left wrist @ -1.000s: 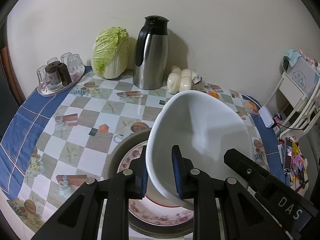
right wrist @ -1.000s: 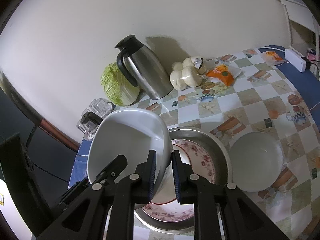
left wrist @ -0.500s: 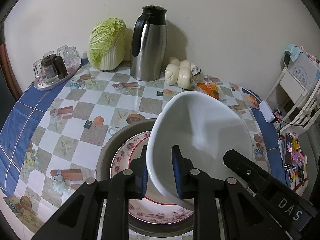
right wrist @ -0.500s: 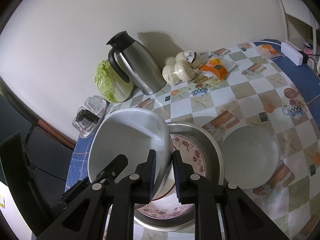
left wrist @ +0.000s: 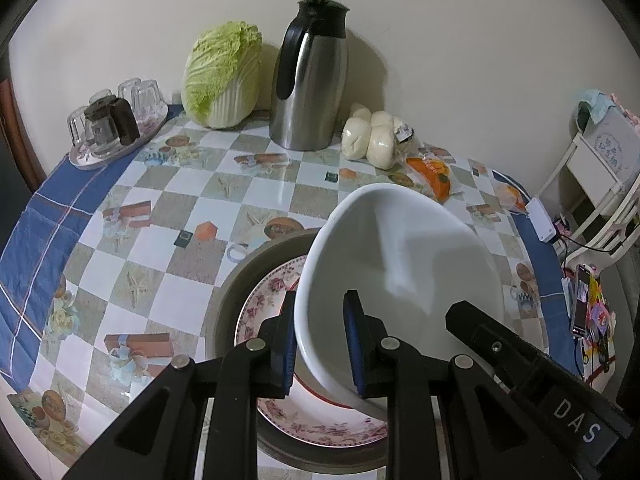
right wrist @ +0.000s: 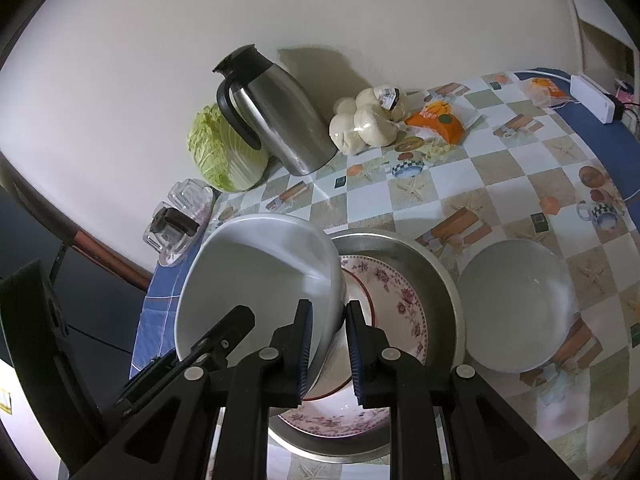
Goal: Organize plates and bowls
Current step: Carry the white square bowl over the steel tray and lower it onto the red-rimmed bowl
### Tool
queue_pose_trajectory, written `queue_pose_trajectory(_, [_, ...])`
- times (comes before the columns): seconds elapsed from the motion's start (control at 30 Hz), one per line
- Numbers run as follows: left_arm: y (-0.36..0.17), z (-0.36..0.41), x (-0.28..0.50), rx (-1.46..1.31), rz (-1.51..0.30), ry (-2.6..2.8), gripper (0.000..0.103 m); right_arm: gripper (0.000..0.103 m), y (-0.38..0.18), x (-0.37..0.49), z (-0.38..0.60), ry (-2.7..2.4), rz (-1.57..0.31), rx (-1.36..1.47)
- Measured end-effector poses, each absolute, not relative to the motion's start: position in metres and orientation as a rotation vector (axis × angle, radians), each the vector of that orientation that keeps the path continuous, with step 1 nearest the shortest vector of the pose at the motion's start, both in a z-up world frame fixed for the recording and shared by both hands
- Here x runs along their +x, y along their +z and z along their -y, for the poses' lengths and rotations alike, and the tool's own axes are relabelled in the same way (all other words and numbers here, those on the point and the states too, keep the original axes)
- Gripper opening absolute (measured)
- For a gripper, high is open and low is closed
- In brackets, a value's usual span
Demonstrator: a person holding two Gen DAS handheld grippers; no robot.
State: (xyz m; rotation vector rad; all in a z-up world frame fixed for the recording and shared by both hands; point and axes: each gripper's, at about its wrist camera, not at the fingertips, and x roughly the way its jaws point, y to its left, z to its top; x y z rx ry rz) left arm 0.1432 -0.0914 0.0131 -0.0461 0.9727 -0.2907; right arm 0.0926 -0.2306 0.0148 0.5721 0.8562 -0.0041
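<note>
While both claws, left (left wrist: 320,340) and right (right wrist: 326,342), pinch the white bowl's (left wrist: 404,256) rim, lower it level onto the flowered plate (right wrist: 400,304) just beneath them.

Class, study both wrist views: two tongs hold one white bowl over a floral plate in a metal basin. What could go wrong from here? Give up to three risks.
1. Each of the tongs, left and right, pinches only the rim of the bowl; the glossy, tilted bowl may slip.
2. If dropped, it could chip the plate in the basin.
3. Swinging right, it might knock the second bowl beside the basin.
</note>
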Motion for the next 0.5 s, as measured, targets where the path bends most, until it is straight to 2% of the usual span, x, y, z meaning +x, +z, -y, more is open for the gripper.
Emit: queue_pose_trajectory(0.5, [-0.004,0.093,0.150,-0.025,-1.045,-0.285,0.023,0.020,0.001,0.101,0.228,-0.021,-0.910,0.556])
